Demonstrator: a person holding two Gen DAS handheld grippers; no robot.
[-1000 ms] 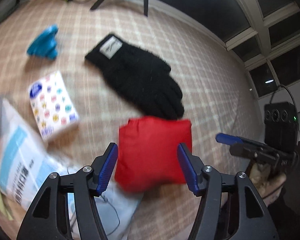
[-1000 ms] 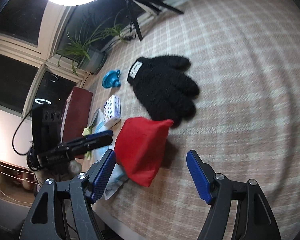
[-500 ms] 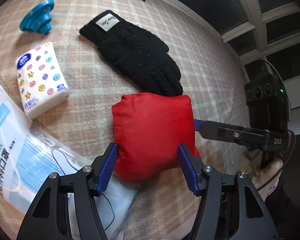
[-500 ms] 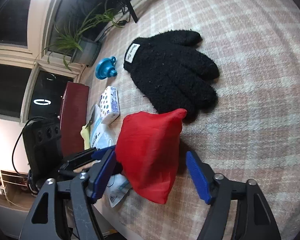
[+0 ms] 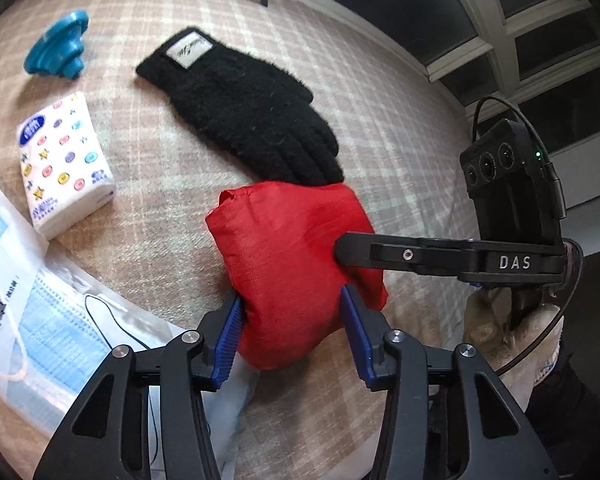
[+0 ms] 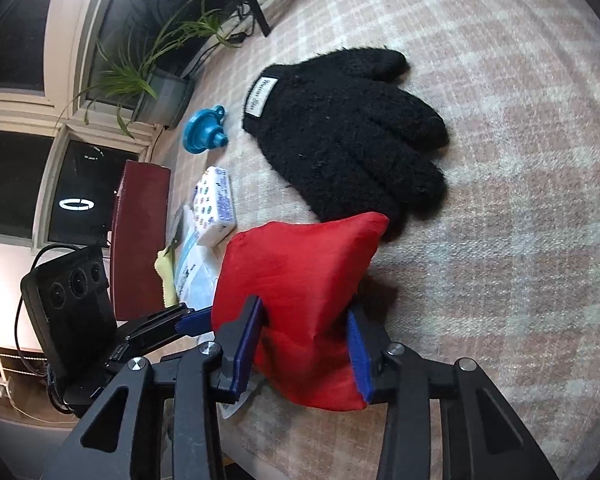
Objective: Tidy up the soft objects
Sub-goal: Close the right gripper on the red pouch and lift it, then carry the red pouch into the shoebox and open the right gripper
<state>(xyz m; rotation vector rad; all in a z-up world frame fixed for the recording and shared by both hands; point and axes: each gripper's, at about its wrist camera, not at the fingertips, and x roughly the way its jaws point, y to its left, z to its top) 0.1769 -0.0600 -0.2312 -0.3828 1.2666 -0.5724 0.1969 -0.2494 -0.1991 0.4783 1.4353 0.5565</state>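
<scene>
Squeezing in on the red pouch [image 5: 296, 264] from two sides. Left gripper [image 5: 292, 332] closing, blue fingers [image 5: 228, 336] pressing the pouch's near end. Right gripper [image 6: 304, 356] closing too, fingers [image 6: 248, 348] pinching the pouch's other side. Pouch resting on the checked worktop [image 5: 400, 120], far edge touching the black glove [image 5: 244, 112]. Both hands equally close, pouch right between each pair of fingers.

left hand-held gripper [image 5: 292, 334]: jaws closing, angled down | right hand-held gripper [image 6: 304, 354]: jaws closing, angled down
</scene>
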